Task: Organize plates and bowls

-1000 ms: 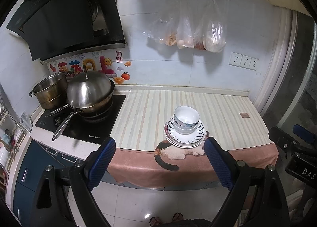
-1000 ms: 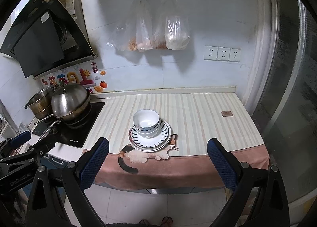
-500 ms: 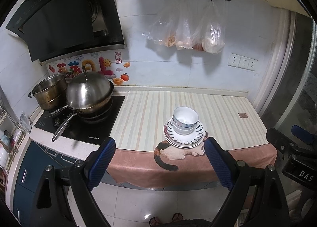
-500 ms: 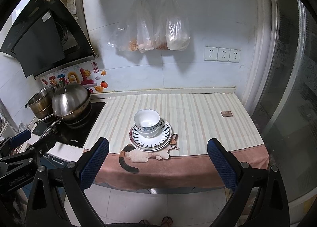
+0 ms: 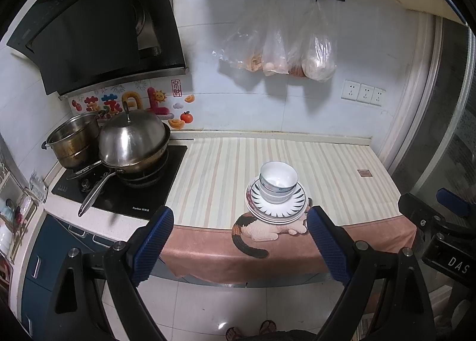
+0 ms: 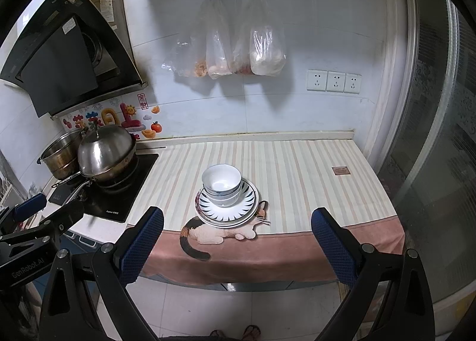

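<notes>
Item: stacked bowls (image 5: 278, 181) nested on stacked plates (image 5: 275, 205), one pile near the front edge of the striped counter cloth (image 5: 327, 168), just above its printed cat (image 5: 267, 229). We count at least two bowls and two or three plates; the top plate has a dark rayed rim.

Left gripper (image 5: 240, 239): fingers wide apart, holding nothing, held back over the floor short of the counter. Right gripper (image 6: 237, 241): likewise spread and empty.

Change over the last second: almost none. We see the pile sit very slightly higher in both views; neither gripper has closed or neared it.

Bearing on the task: the crockery lies already sorted and stacked. We judge this fits either a finished tidy-up or a pile awaiting moving elsewhere.

Nearby: lidded wok (image 5: 134, 144) and steel pot (image 5: 74, 140) on the hob, well left.
</notes>
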